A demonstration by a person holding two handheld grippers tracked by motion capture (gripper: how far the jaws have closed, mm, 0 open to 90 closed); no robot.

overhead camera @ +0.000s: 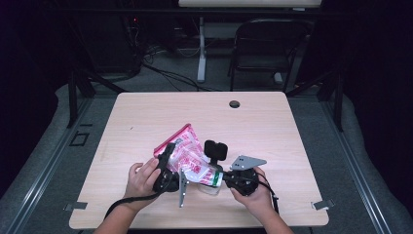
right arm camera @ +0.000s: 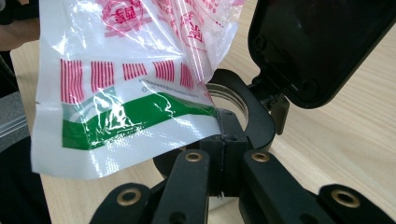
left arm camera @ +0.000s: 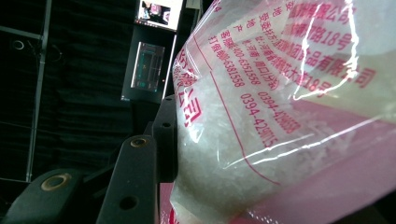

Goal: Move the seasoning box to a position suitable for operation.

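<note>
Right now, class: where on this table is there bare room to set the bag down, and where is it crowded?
Free: the table top's far half up to the cable hole, plus its left and right margins. Crowded: the near centre, where both hand-held grippers hold the bag over a black-lidded jar.

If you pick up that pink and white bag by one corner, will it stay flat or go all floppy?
Probably floppy: the bag is thin, crinkled plastic that already bends and folds between the left gripper and the right gripper. The white grains inside would likely slide to the low end and make it sag. The shiny film may also be slippery.
</note>
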